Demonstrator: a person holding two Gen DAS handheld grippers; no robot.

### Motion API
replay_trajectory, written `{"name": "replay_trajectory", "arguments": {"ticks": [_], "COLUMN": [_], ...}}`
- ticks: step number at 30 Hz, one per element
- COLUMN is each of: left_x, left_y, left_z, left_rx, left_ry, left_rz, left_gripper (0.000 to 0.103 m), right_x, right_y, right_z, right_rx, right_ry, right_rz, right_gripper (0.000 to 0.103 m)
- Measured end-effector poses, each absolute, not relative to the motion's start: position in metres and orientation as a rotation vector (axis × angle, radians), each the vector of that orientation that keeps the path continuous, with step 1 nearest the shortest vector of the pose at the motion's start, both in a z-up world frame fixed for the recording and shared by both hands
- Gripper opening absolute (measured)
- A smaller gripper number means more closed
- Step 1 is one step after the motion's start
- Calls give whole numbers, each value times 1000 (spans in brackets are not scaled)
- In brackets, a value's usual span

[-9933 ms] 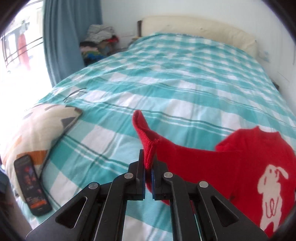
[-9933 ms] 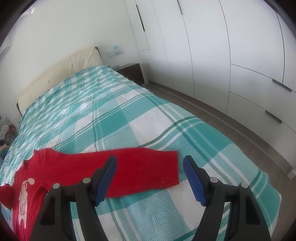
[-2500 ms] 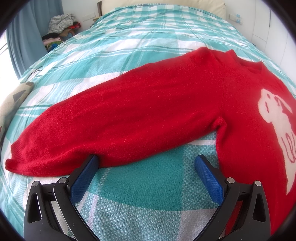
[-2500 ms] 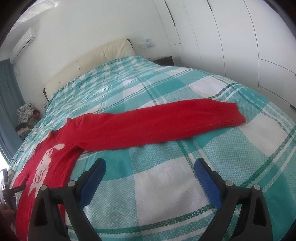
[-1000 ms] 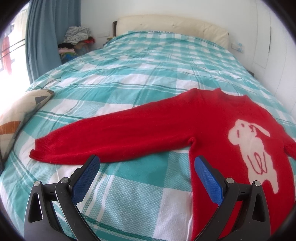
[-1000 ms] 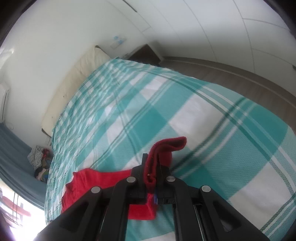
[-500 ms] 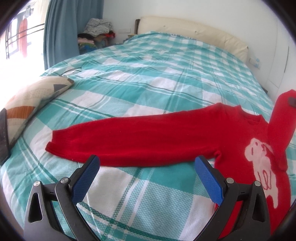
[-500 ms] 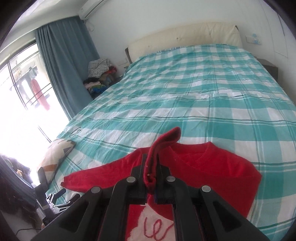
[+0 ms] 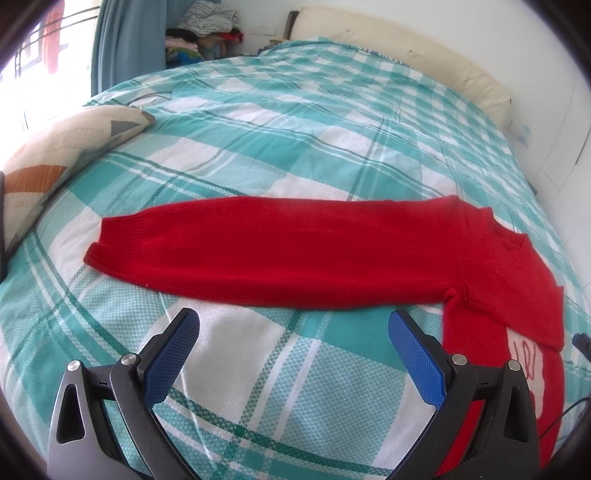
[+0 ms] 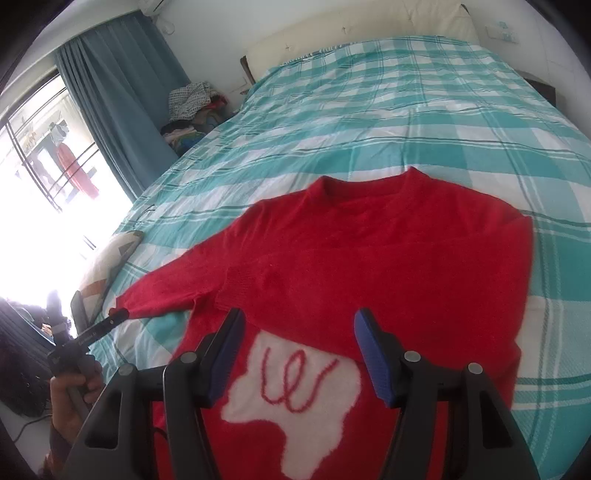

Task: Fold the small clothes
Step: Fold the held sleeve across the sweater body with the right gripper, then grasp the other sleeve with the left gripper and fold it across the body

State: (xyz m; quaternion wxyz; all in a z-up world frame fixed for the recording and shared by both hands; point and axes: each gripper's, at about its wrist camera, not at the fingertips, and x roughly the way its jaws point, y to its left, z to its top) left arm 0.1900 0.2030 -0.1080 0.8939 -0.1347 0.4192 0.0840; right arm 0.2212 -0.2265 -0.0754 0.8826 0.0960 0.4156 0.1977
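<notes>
Red knitted sweater (image 10: pixel 388 266) with a white animal figure on its chest lies flat on the bed, on the teal-and-white checked bedspread (image 9: pixel 295 122), neckline toward the far end where the cream padded headboard (image 10: pixel 354 33) stands. From my right wrist view, one sleeve is folded across the chest, its cuff ending just beyond my fingers, with the white figure (image 10: pixel 295 406) showing below the fold. The other sleeve (image 9: pixel 266 251) runs out straight to the left over the bedspread, cuff at the far left end, flat and unfolded.

My right gripper (image 10: pixel 295 354) hangs above the sweater's chest, pointing down at it. Its jaws are opening, blue pads apart, and nothing sits between them; the folded sleeve lies free underneath.

My left gripper (image 9: pixel 293 354) has its jaws spread wide and empty. It hovers over bare bedspread just on the near side of the outstretched sleeve, near the armpit end, not touching the knit. In the right wrist view I can see that same tool from the side at the left edge, a hand (image 10: pixel 72 398) wrapped around its handle, its tip close to the sleeve's cuff.

A cream cushion with grey and orange shapes (image 9: pixel 62 147) rests on the left edge of the bed, well apart from the sweater. A blue curtain (image 10: pixel 122 103) hangs by the bright window at far left, with a pile of mixed clothes (image 10: pixel 192 107) beside it.
</notes>
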Motion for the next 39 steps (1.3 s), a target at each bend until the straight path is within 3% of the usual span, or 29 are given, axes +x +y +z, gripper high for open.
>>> {"name": "replay_trajectory", "arguments": {"ticks": [5, 9, 17, 21, 22, 23, 24, 25, 28, 32, 39], "left_x": [190, 187, 187, 196, 199, 201, 203, 205, 210, 224, 271], "left_y": [214, 274, 385, 385, 383, 382, 381, 379, 362, 315, 146], "left_z": [-107, -96, -122, -135, -133, -132, -132, -131, -111, -45, 73], "left_rx": [-348, -437, -546, -539, -519, -511, -518, -529, -459, -379, -157], "left_ry": [912, 897, 985, 994, 984, 977, 976, 975, 945, 844, 699], "left_rz": [107, 199, 382, 371, 368, 355, 332, 305, 281, 157, -181], "left_gripper": [102, 102, 100, 72, 54, 43, 12, 6, 3, 3, 3], "right_x": [153, 108, 79, 86, 86, 84, 82, 81, 77, 76, 74], "right_y": [-307, -363, -380, -367, -366, -366, -367, -368, -373, -378, -383], "right_z": [-102, -121, -132, -134, -135, -135, -135, -135, -134, -133, -131], "right_rx": [130, 189, 279, 259, 251, 248, 253, 261, 286, 318, 360], "right_ry": [841, 833, 769, 765, 766, 764, 763, 763, 758, 748, 740], "right_rz": [223, 109, 70, 95, 95, 98, 101, 101, 96, 88, 88], "right_gripper": [62, 63, 71, 71, 71, 71, 71, 71, 71, 71, 71]}}
